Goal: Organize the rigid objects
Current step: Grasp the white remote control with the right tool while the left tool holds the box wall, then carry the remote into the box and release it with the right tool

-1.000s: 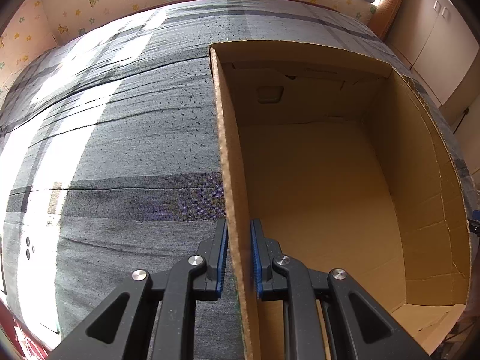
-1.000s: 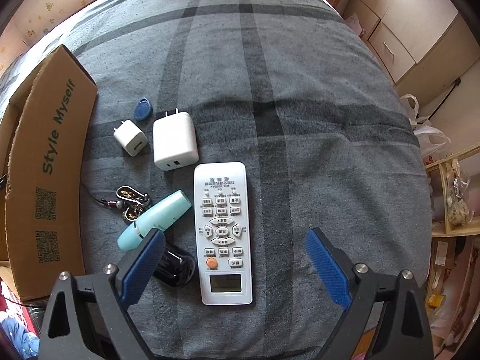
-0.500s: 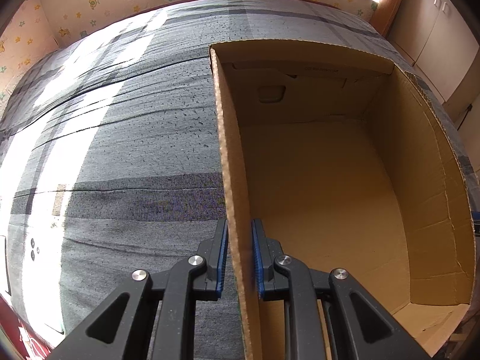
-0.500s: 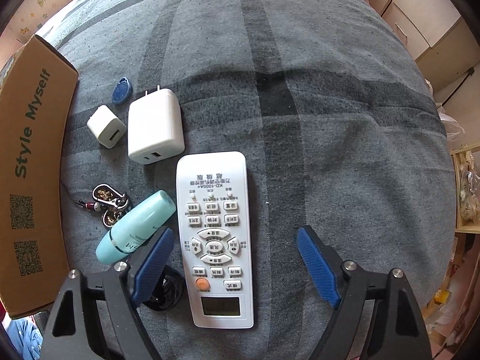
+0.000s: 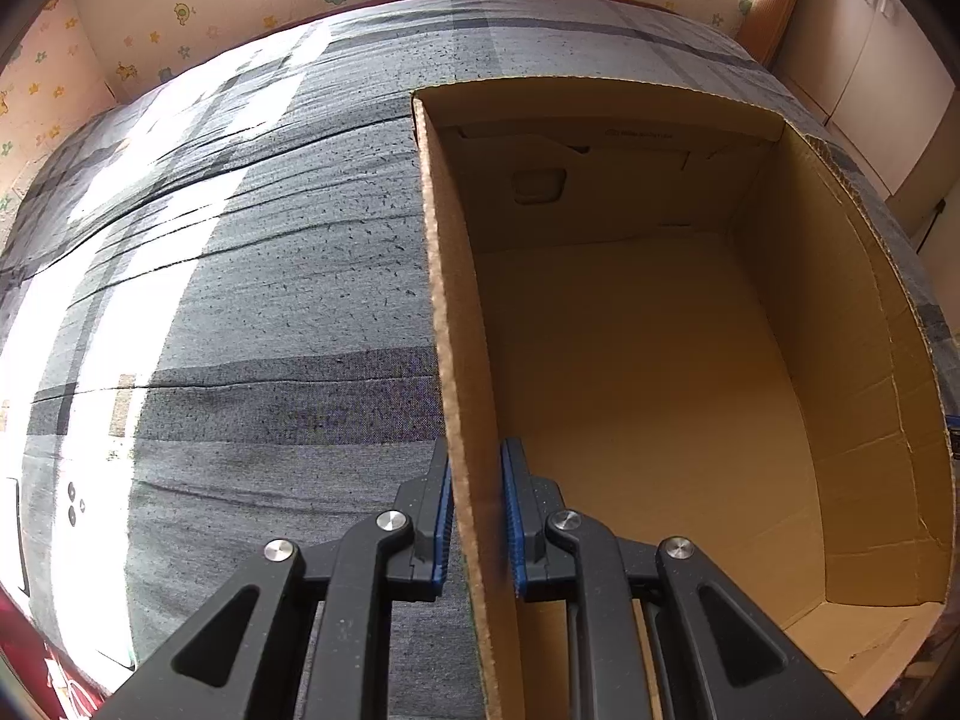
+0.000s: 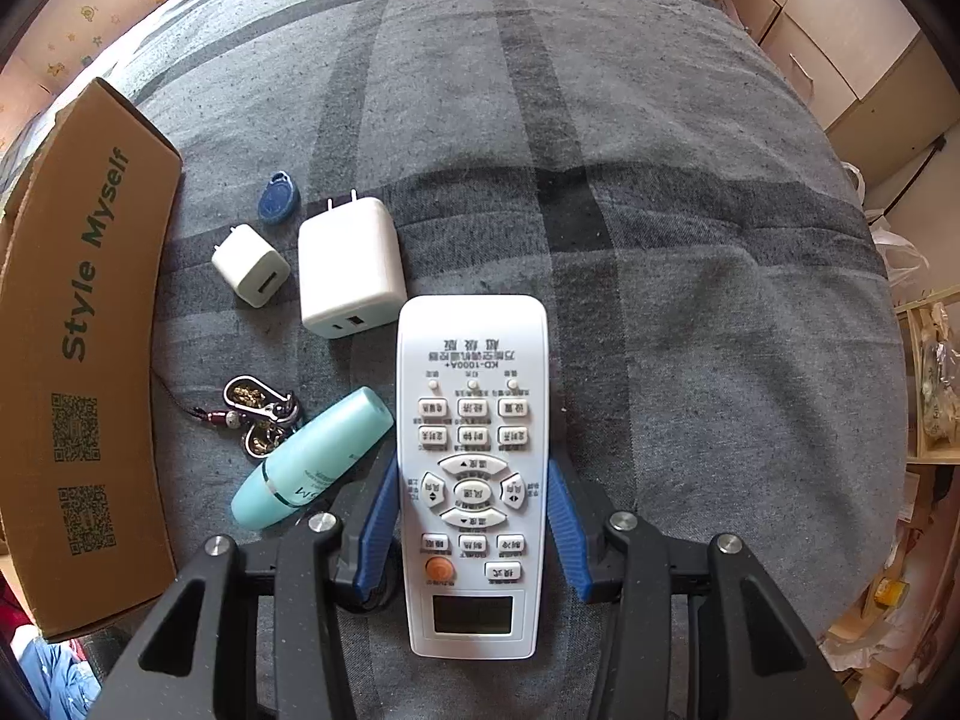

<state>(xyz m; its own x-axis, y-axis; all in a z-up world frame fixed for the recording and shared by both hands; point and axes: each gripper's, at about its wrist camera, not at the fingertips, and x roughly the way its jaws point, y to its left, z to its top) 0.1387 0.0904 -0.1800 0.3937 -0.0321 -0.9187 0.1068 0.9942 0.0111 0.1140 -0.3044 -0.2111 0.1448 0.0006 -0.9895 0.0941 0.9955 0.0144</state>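
Note:
A white remote (image 6: 474, 396) lies face up on the grey plaid bedcover (image 6: 630, 210). My right gripper (image 6: 473, 474) points straight down over it; its jaws are closing, and the blue pads (image 6: 378, 528) touch the remote's two long sides. In the left wrist view my left gripper (image 5: 475, 462) is shut on the left wall (image 5: 459, 330) of an open cardboard box (image 5: 660, 360), one finger outside and one inside. Nothing lies in the part of the box that shows.
Left of the remote lie a large white charger (image 6: 351, 264), a small white charger (image 6: 252, 264), a blue key fob (image 6: 277, 198), a teal tube (image 6: 312, 456) and a keychain (image 6: 258, 414). The box's outer wall (image 6: 78, 330) stands at the far left. Cupboards stand past the bed's right edge.
My right gripper has sunk toward the remote and its jaws have come in from wide apart to the remote's sides. My left gripper and the box have stayed still.

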